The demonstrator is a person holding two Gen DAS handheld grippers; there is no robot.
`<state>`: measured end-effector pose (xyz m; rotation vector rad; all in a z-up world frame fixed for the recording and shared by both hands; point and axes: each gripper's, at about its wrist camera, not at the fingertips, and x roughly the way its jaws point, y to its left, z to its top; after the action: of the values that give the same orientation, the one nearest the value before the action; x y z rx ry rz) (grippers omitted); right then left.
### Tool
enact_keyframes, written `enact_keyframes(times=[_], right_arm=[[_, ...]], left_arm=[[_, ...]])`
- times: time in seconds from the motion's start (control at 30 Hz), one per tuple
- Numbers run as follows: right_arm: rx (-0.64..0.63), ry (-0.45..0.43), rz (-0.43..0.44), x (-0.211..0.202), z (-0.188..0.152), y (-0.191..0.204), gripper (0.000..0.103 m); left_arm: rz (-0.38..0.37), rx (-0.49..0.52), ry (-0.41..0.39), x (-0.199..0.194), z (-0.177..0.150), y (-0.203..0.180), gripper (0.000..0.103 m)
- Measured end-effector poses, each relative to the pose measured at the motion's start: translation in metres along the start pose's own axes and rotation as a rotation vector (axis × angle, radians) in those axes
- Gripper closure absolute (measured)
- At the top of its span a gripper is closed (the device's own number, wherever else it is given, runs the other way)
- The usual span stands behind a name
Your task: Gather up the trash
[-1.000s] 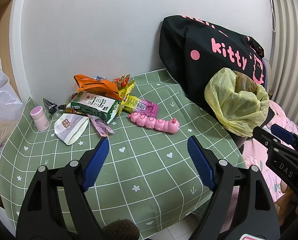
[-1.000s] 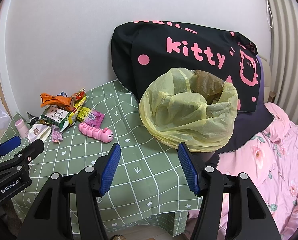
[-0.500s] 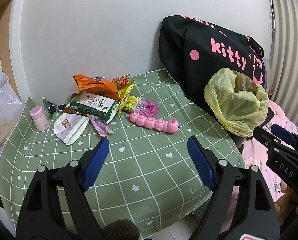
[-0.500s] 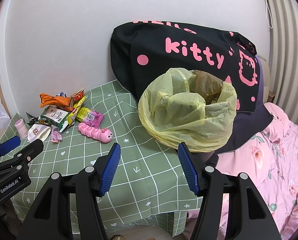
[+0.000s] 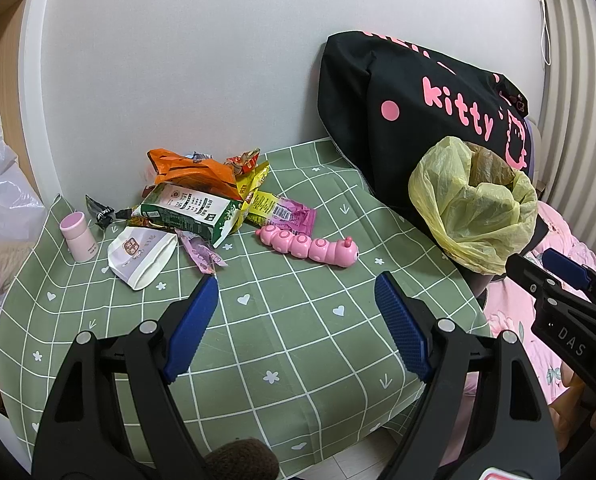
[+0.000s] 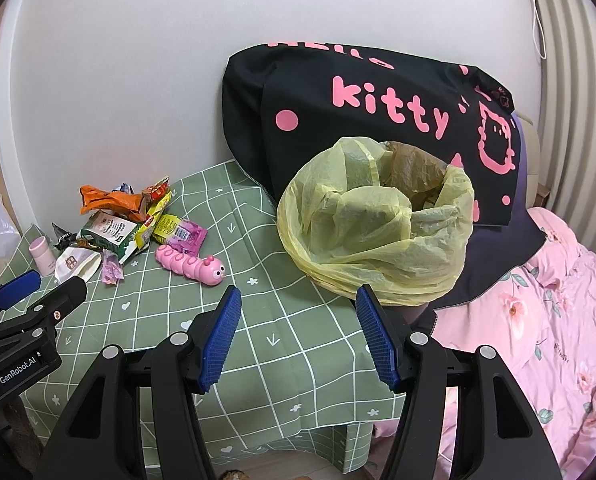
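The left gripper (image 5: 295, 294) has its blue fingers (image 5: 191, 326) wide apart, holding nothing, above the tabletop (image 5: 281, 340). The right gripper (image 6: 298, 306) is likewise spread and empty, just before the yellow-lined bin (image 6: 378, 220). The trash (image 5: 193, 204) lies heaped by the wall, beside a pink caterpillar (image 5: 310, 246). A black bag (image 6: 378, 108) reads "kitty"; the carton's (image 5: 185, 210) print looks too small to read.
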<state>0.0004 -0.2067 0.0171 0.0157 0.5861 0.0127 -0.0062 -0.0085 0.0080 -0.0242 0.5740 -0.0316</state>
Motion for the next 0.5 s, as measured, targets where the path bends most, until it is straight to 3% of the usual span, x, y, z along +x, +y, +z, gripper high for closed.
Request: enact_keyframes(times=[0.33, 0.5], right_arm=[[-0.002, 0.007, 0.006, 0.006, 0.001, 0.001, 0.047], [-0.022, 0.029, 0.028, 0.025, 0.008, 0.010, 0.047]], left_arm=[[0.010, -0.011, 0.008, 0.006, 0.002, 0.000, 0.026], [0.030, -0.047, 0.026, 0.020, 0.002, 0.021, 0.026]])
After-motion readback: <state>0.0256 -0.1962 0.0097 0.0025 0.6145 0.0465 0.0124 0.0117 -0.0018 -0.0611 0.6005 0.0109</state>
